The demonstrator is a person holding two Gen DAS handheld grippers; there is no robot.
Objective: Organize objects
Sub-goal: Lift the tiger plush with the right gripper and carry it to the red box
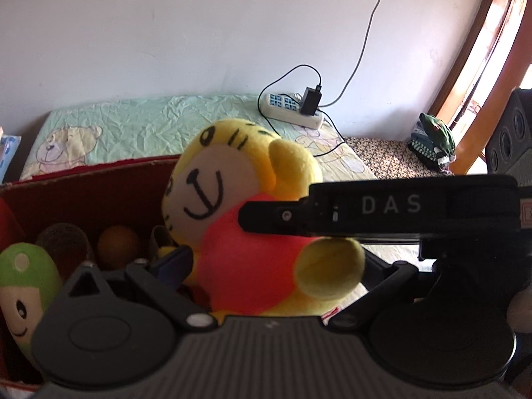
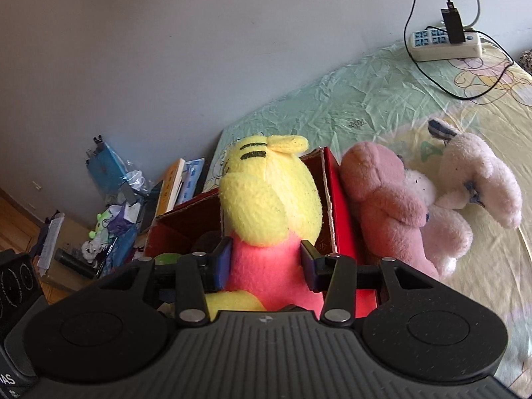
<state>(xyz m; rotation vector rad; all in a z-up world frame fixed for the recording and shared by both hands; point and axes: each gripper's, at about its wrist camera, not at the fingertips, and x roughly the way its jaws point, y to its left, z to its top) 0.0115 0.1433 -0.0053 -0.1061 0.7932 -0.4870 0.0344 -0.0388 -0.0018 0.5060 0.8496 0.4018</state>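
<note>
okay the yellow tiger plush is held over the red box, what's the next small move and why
Probably lower the yellow tiger plush into the red box, then open. The right hand-held gripper clamps its pink body above the box, which already holds toys but seems to have room.

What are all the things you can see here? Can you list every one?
Tiger plush toy: one, yellow with a pink body, over the red box, between the right gripper's pads.
Red box: one, red, on the bed.
Green plush toy: one, green, inside the box.
Pink plush toy: one, pink, on the bed against the box.
White plush toy: one, white, beside the pink one.
Power strip: one, white, on the bed's far end.
Bed sheet: one, pale green and yellow.
Left gripper: black, open wide.
Right gripper: black, closed on the tiger's body.
</note>
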